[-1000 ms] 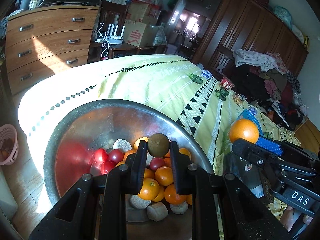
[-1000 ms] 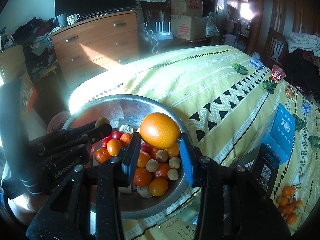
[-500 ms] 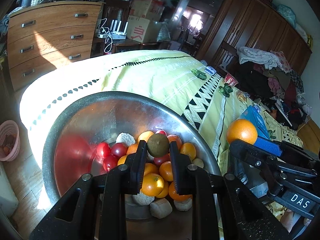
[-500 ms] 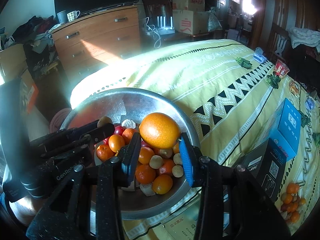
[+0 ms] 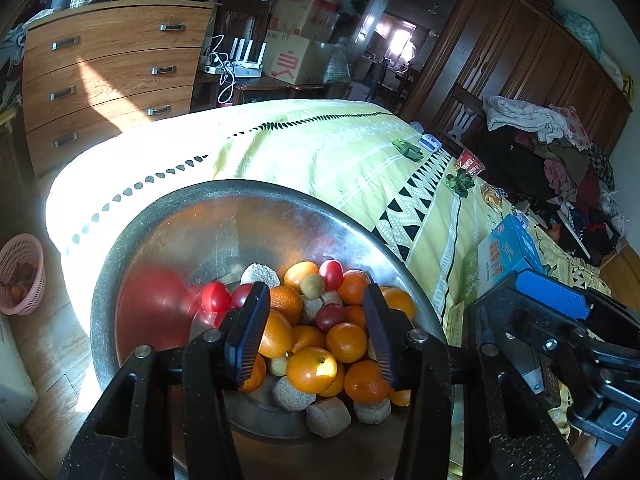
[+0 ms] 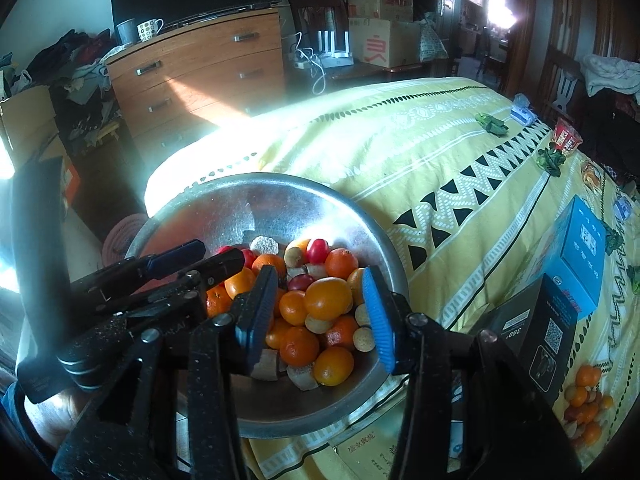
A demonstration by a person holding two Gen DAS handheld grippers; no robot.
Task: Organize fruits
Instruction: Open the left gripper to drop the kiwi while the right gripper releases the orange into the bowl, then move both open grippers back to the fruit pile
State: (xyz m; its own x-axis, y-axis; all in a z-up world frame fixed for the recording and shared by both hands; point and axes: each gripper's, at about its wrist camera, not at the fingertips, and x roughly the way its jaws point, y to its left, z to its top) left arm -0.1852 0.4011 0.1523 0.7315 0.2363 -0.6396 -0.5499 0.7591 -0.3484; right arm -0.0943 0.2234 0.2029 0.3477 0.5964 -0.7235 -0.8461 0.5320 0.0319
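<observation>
**Both grippers stand open and empty over the fruit bowl**

The metal bowl (image 5: 168, 240) sits at the near corner of a bed covered in a yellow patterned bedspread (image 5: 320, 148). Its bottom is heaped with fruit: oranges (image 5: 311, 370), red cherry tomatoes (image 5: 216, 297), small tan round fruits (image 5: 312, 285) and pale rough chunks (image 5: 261, 276).

The left gripper (image 5: 316, 336) hangs just above the heap with its 2 fingers spread apart. Nothing is between them; the fruit seen in the gap lies lower, in the bowl. Its jaws have just been opening. The right gripper (image 6: 320, 312) hangs over the same heap, likewise released and empty, its jaws also just opened wider. A large orange (image 6: 328, 298) lies on top of the pile, beyond and between its blue-padded fingers, clear of both pads.

Each view shows the other tool: from the left wrist the right gripper's blue pad sits off to the right of the fingers, outside the bowl's rim; from the right wrist the left gripper reaches in from the left, over the bowl's near side.

Only the right wrist view shows a second small pile of loose fruit (image 6: 585, 404) on the bedspread, well to the right of its fingers, past a black box (image 6: 540, 336) and a blue box (image 6: 580, 256). Only the left wrist view shows a pink basket (image 5: 22, 274) on the floor, far left of its fingers.
</observation>
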